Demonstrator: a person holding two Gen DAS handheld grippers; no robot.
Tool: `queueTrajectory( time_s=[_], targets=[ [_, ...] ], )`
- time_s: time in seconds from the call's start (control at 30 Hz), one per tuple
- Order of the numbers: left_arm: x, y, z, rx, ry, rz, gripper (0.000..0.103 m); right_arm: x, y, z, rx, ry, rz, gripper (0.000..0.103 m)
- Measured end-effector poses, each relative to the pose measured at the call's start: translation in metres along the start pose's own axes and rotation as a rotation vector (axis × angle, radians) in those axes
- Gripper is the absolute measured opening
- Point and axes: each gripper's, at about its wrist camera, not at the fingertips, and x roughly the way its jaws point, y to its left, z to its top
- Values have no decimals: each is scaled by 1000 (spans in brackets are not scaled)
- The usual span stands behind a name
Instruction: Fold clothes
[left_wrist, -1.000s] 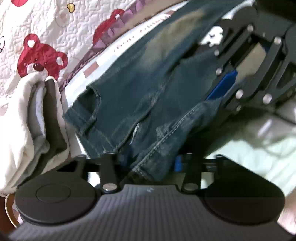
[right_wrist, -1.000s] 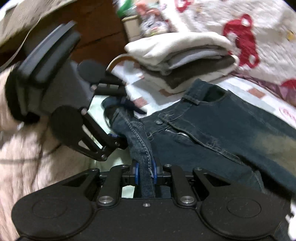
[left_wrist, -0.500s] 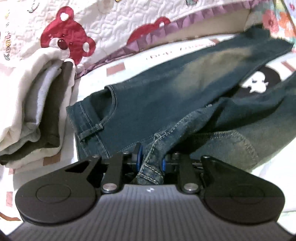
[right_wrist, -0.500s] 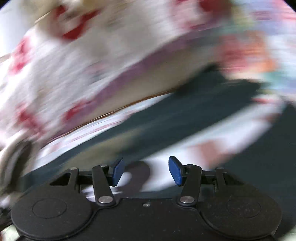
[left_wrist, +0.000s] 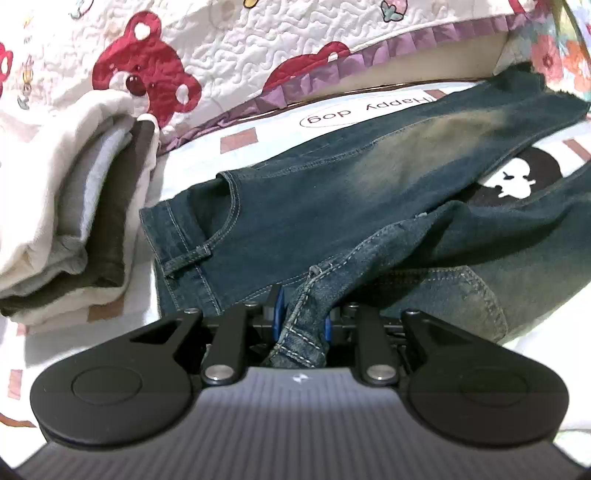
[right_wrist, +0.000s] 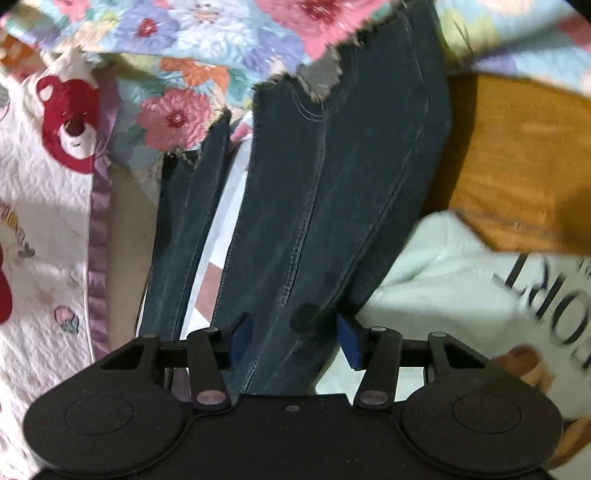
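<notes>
Dark blue jeans (left_wrist: 332, 206) lie spread on the bed, waist at the left and legs running to the right. My left gripper (left_wrist: 301, 319) is shut on a bunched fold of the jeans' waistband, lifted a little off the sheet. In the right wrist view the two jean legs (right_wrist: 325, 206) stretch away toward their frayed hems. My right gripper (right_wrist: 293, 338) stands open just above the nearer leg, its blue pads (right_wrist: 349, 341) on either side of the cloth without pinching it.
A stack of folded clothes (left_wrist: 74, 206) in white, grey and olive sits left of the jeans. A bear-print quilt (left_wrist: 184, 48) lies behind, a floral quilt (right_wrist: 177, 74) at the leg ends. An orange garment (right_wrist: 517, 166) and a white printed one (right_wrist: 480, 295) lie at the right.
My right gripper let go of the waistband, opened and swung down to the jeans' legs. The left gripper kept its hold and pulled the waistband back, straightening the jeans.
</notes>
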Motion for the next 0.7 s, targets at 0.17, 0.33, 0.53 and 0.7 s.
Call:
queueTrajectory(
  time_s=[0.17,0.33,0.53,0.7],
  targets=[
    [0,-3,-1,16,-5,18,20,-6,9,-10,10,-28,-45,48],
    [0,-5,-2,32,-10,37,23,-13,7,-46,147,110,-58,61],
    [-2,-9,-5,69,-10,28,27,-9,18,-53,67,14,41,27],
    [-7,-14,-7,106,-19,23,18,-19,70,-58,-374,-83,69,7]
  ],
)
